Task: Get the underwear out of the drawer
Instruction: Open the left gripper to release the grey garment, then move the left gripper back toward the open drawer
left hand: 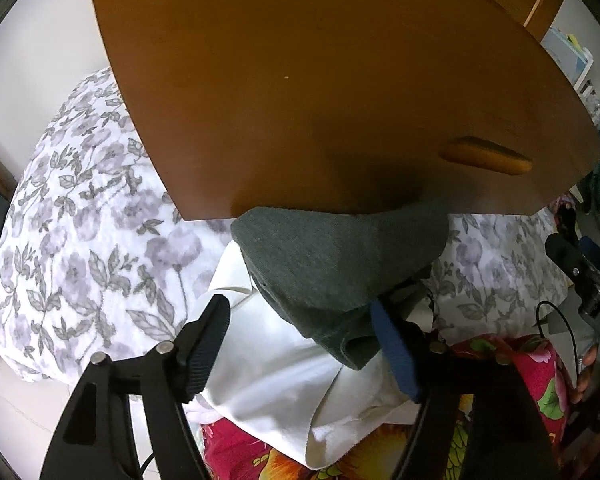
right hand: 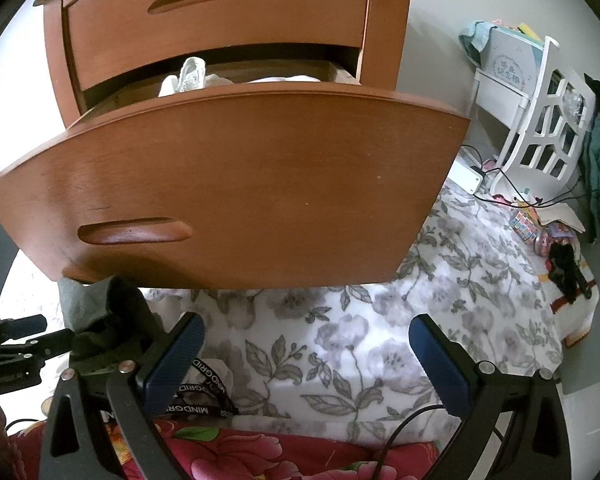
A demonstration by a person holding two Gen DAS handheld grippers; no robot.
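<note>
Underwear [left hand: 332, 264] grey, between left tool [left hand: 304, 344] fingers; lanyard [right hand: 204, 396] reads MINDGRID.

Wooden drawer [right hand: 228, 196], pulled out with white garments [right hand: 192, 76] showing above its front; below it, floral bedding [right hand: 380, 340]; lower left of it, grey-green cloth [right hand: 96, 312]; beneath it, right gripper [right hand: 306, 356], fingers spread, empty.

I am working in a home bedroom. I see a wooden dresser [right hand: 228, 168] with clothes in its open drawer, a flowered bedspread [right hand: 380, 340] and a white shelf [right hand: 540, 120].
</note>
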